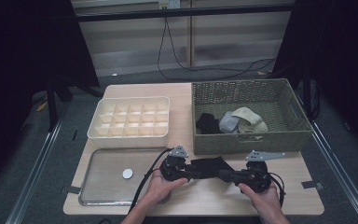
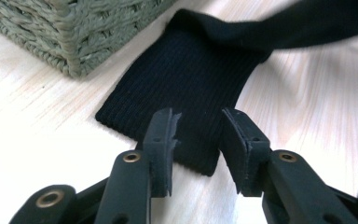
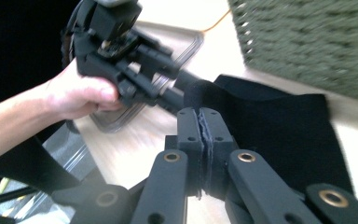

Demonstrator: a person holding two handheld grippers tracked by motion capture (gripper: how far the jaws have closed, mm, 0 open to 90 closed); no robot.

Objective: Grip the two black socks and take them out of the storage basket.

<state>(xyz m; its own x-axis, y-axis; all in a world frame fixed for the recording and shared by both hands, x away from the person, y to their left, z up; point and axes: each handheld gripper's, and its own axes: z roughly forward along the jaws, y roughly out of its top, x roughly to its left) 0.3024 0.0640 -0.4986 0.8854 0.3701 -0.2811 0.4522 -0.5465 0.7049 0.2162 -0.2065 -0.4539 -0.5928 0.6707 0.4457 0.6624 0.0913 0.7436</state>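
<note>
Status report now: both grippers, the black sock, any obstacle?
Left gripper open over sock's ribbed cuff. Right gripper shut on black sock, fabric pinched. Woven basket close behind; nothing blocking.

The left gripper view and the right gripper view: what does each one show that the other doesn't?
The left gripper view alone shows the left gripper with its jaws apart over the flat ribbed end of the black sock. The right gripper view alone shows the right gripper with its jaws pressed together at the cloth's folded edge, a hand and the metal tray. Both show the sock, the green woven basket and the wooden table.
</note>
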